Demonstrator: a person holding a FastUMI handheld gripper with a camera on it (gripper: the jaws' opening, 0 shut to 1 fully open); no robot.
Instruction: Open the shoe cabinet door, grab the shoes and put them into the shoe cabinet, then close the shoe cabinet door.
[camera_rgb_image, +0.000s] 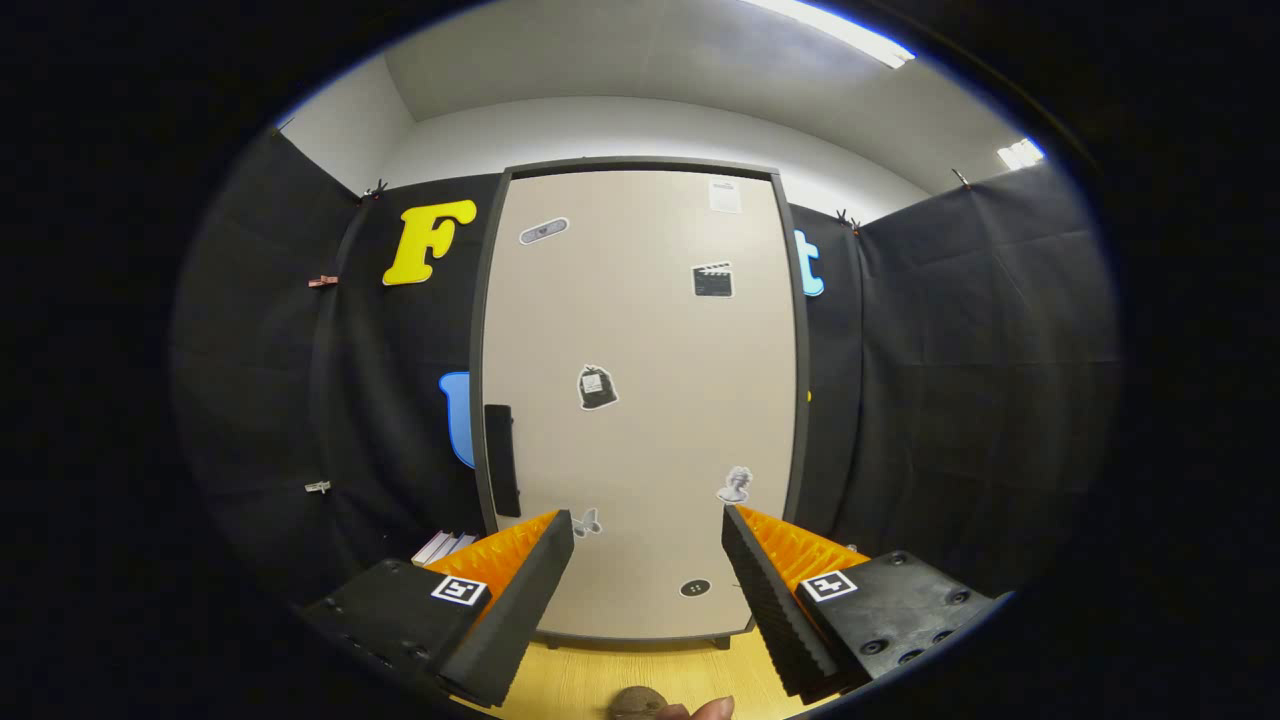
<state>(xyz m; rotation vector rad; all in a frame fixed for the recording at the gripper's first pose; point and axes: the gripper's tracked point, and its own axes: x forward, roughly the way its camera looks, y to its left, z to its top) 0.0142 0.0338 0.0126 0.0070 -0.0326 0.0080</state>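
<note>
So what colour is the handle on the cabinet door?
Black, seen in the gripper view: the handle on the beige door.

The shoe cabinet (640, 400) stands upright on the floor (640, 680), its back against the booth wall, its door shut. The door handle (501, 458) sits on the door's left edge, about halfway up. The tool (648, 528) hangs in front of the door, its fingers spread wide with the door's lower part between them, well short of touching it. A stack of books (445, 546) lies left of the cabinet's foot, behind the left finger.

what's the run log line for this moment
gripper: open, empty | beige shoe cabinet door: closed, ahead | black handle: untouched | step: door not yet opened
</note>
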